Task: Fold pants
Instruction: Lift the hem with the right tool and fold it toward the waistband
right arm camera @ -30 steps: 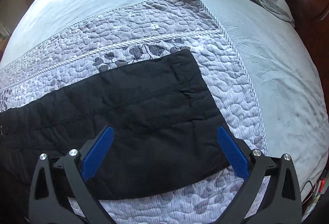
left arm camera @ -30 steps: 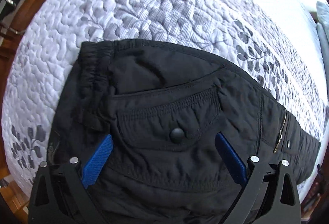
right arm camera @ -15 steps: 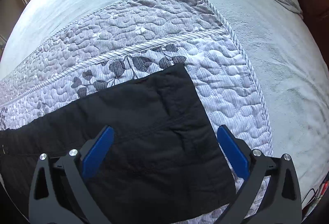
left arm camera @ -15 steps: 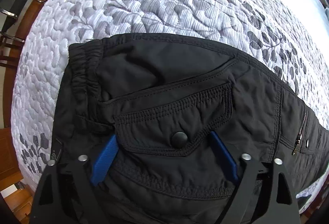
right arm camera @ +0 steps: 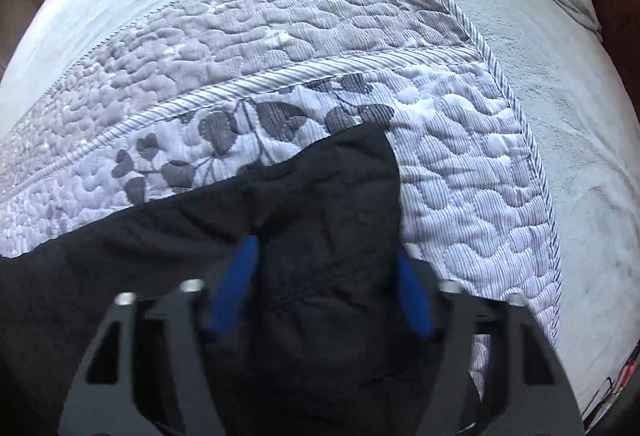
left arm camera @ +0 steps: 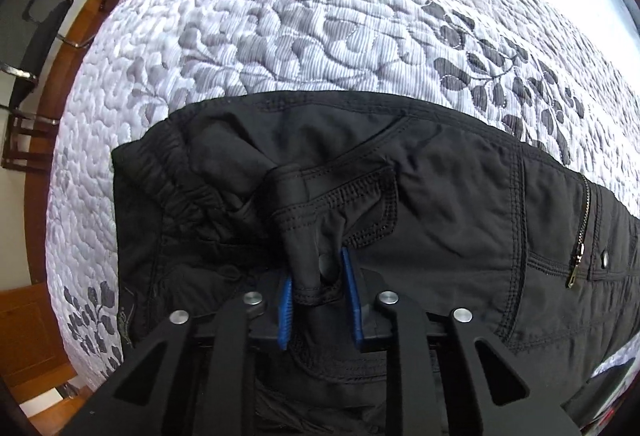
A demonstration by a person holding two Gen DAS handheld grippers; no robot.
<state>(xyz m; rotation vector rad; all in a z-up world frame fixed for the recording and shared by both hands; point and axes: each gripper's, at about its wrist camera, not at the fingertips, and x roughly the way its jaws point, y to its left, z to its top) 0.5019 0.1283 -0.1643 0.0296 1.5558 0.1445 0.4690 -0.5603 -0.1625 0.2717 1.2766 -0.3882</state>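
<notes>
Presently, in the left wrist view, the left gripper (left arm camera: 318,300) has just been closing and now pinches a bunched ridge of the black pants (left arm camera: 460,203) — the pocket flap (left arm camera: 344,195) with its snap button (left arm camera: 327,264) sits between the blue pads. The pants lie on the quilted bedspread (left arm camera: 320,35), waistband toward 9 o'clock, zipper (left arm camera: 580,236) toward 3 o'clock. Risk noted: the pinch appears to take mainly the flap and top layer. A lift from here could peel that layer away and leave the lower one on the bed, giving a skewed fold; the hard snap between the pads may also let the fabric slide out.

In the right wrist view, the right gripper (right arm camera: 324,288) has also just been closing over the hem end of the pants (right arm camera: 320,195), whose corner points toward 12 o'clock against the bedspread (right arm camera: 460,155). The frame is blurred and the pads stand apart with cloth mounded between them — a firm pinch cannot be confirmed. Risk noted: if this end is not secured while the left rises, the leg would drag or droop. A pad may also catch the quilt beneath.
</notes>
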